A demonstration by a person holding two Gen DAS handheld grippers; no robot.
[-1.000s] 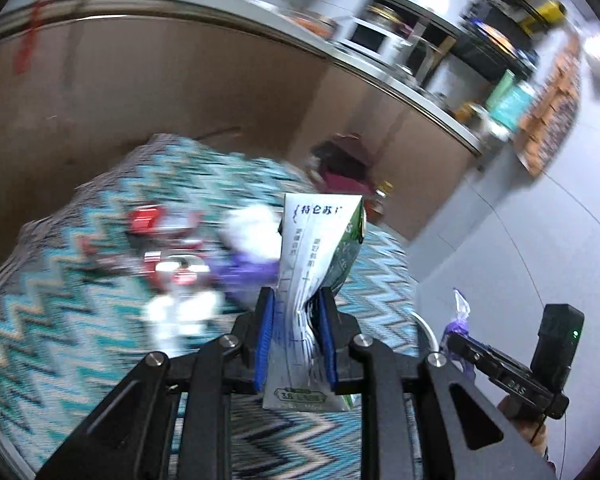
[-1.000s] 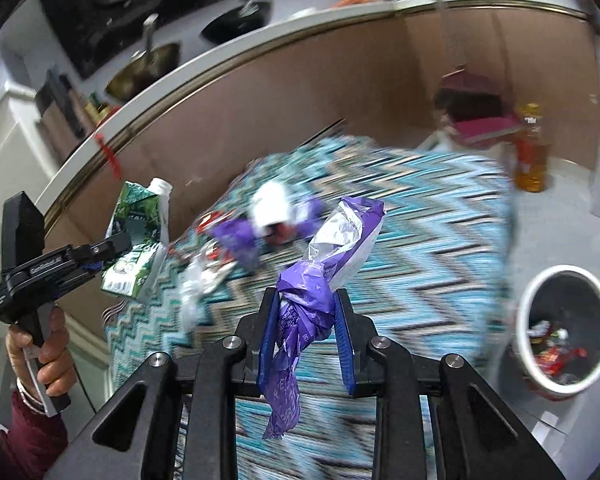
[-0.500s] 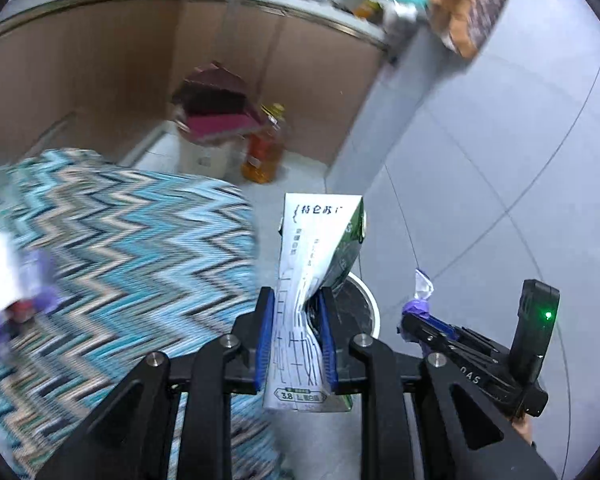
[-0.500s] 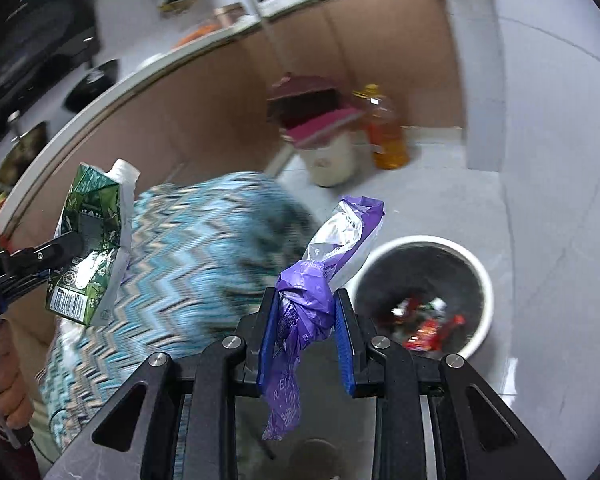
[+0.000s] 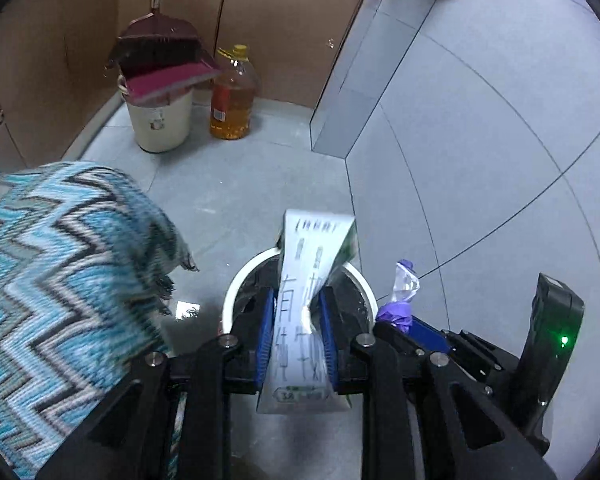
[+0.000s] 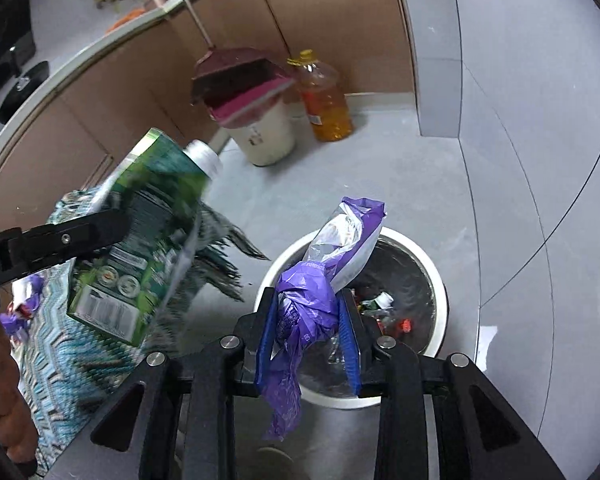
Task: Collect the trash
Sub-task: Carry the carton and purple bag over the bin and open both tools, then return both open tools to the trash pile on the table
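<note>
A home kitchen — brown cabinet fronts [image 6: 148, 92] run beneath a pale countertop [image 6: 80, 52] carrying a dark pan [image 6: 22, 92]. On the grey tiled floor [image 5: 236, 184], against the cabinets, stand a large cooking oil bottle [image 5: 232, 96] and a cream bucket [image 5: 160, 120] — a maroon dustpan [image 5: 168, 60] rests across its rim.

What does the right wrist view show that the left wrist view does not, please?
Only the right wrist view shows trash inside the bin, the carton's green printed side and white cap, and a hand. Only the left wrist view shows the carton's white lettered face. Both show the milk carton, purple wrapper, oil bottle and both grippers, jaws opening.
</note>
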